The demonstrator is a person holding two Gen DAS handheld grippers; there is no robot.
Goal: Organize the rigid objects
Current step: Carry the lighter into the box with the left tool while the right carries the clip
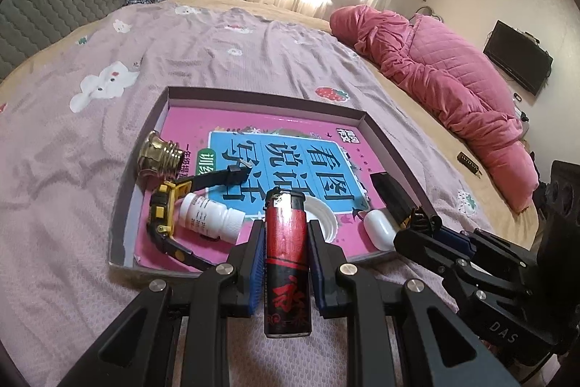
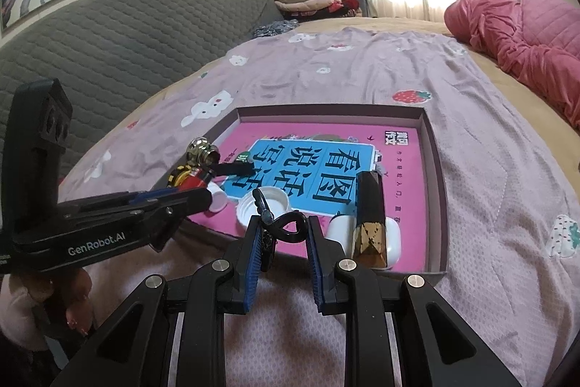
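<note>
My left gripper (image 1: 286, 231) is shut on a red and black lighter (image 1: 286, 263), held upright over the near edge of a shallow box tray (image 1: 268, 97). The tray holds a pink book, a brass fitting (image 1: 159, 155), a yellow and black watch (image 1: 163, 209), a white pill bottle (image 1: 210, 216), a white cap (image 2: 264, 205), a white earbud case (image 2: 393, 238) and a black and gold faceted case (image 2: 368, 216). My right gripper (image 2: 283, 220) is shut on a small black clip (image 2: 286, 231) just above the tray's near rim (image 2: 435, 272), beside the left gripper (image 2: 203, 196).
The tray lies on a lilac bedspread (image 1: 217, 53). A pink quilt (image 1: 435, 68) is heaped along the right side, and a grey padded headboard (image 2: 108, 42) stands at the left. A small dark object (image 1: 469, 162) lies beside the quilt. A person's hand (image 2: 76, 300) holds the left gripper.
</note>
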